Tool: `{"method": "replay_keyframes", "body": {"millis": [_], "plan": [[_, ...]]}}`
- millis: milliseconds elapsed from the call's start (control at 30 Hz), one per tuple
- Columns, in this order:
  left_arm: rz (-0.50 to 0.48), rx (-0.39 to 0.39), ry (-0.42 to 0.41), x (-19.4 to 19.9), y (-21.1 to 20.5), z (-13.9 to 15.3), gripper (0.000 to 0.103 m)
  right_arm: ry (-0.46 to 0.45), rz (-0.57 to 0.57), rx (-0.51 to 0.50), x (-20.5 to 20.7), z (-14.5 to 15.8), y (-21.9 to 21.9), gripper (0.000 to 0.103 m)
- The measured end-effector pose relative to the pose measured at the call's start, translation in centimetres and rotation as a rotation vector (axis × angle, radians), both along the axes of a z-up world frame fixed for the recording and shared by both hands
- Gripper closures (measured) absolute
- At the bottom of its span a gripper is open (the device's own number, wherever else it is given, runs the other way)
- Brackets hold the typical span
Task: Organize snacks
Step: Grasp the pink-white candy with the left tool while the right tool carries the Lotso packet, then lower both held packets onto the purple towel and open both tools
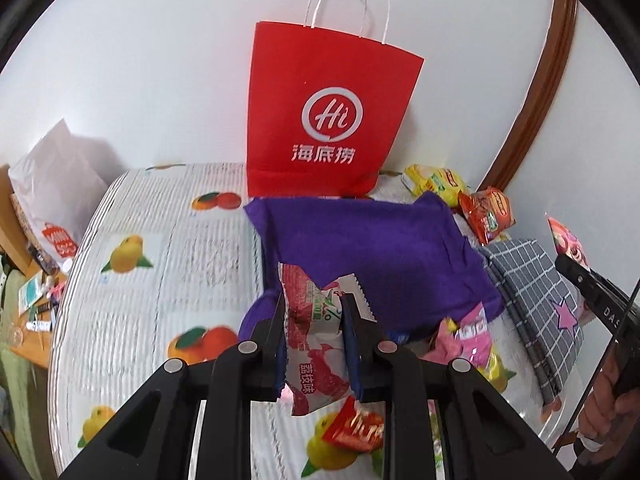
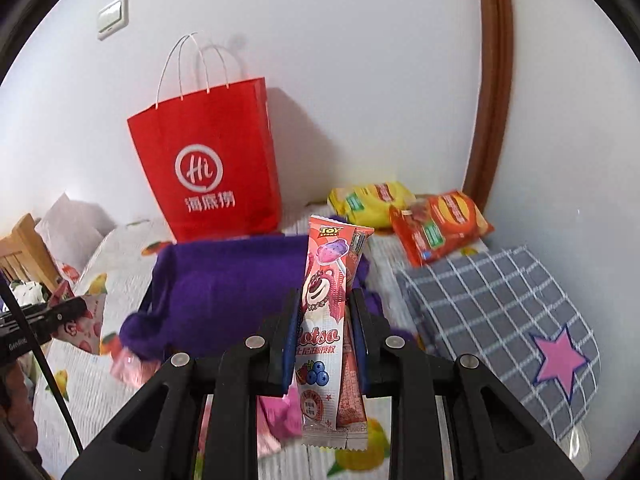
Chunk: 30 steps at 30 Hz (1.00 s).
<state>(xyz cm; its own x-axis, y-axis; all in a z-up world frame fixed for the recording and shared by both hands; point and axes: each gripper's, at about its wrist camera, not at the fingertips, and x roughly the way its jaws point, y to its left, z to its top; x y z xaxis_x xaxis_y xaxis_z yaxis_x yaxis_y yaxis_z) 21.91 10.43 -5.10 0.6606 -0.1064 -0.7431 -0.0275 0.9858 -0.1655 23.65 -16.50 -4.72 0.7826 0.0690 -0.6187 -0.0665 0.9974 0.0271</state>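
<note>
My left gripper (image 1: 313, 300) is shut on a white and red lychee snack packet (image 1: 316, 344), held above the table in front of the purple felt basket (image 1: 372, 252). My right gripper (image 2: 325, 296) is shut on a tall pink Lotso lollipop packet (image 2: 325, 320), with a second red packet (image 2: 352, 392) pinched beside it. That right gripper and its packet also show at the right edge of the left wrist view (image 1: 576, 264). A red paper bag (image 1: 328, 120) with white handles stands against the wall behind the purple felt basket (image 2: 228, 276).
Yellow (image 2: 370, 202) and orange (image 2: 440, 224) snack bags lie by the wall on the right. A folded grey checked cloth (image 2: 500, 316) with a pink star lies on the fruit-print tablecloth (image 1: 140, 280). Loose pink (image 1: 464, 340) and red (image 1: 356, 428) packets lie near the basket.
</note>
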Motion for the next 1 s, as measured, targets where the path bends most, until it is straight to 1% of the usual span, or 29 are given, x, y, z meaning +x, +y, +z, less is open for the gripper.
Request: {"method": "replay_keyframes", "body": {"millis": [67, 200, 467, 633, 767, 1000], "plan": [[-0.002, -0.002, -0.002, 1.2, -0.2, 0.1, 0.081, -0.013, 0.002, -0.035, 1.3, 0.1, 0.7, 0.079], [0.0, -0.01, 0.007, 3.3, -0.6, 0.0, 0.081, 0.001, 0.036, -0.002, 3.7, 0.1, 1.1, 0.079], [0.01, -0.015, 0.01, 7.0, -1.0, 0.1, 0.081, -0.01, 0.056, 0.006, 7.7, 0.3, 1.8, 0.079], [0.019, -0.022, 0.021, 9.6, -0.6, -0.5, 0.081, -0.001, 0.072, 0.033, 10.3, 0.2, 2.1, 0.079], [0.034, -0.027, 0.039, 11.4, -0.1, -1.6, 0.081, 0.019, 0.081, 0.026, 12.3, -0.9, 2.7, 0.079], [0.025, -0.037, 0.087, 14.2, 0.1, -4.3, 0.081, 0.124, 0.122, 0.032, 15.7, -4.7, 3.6, 0.079]]}}
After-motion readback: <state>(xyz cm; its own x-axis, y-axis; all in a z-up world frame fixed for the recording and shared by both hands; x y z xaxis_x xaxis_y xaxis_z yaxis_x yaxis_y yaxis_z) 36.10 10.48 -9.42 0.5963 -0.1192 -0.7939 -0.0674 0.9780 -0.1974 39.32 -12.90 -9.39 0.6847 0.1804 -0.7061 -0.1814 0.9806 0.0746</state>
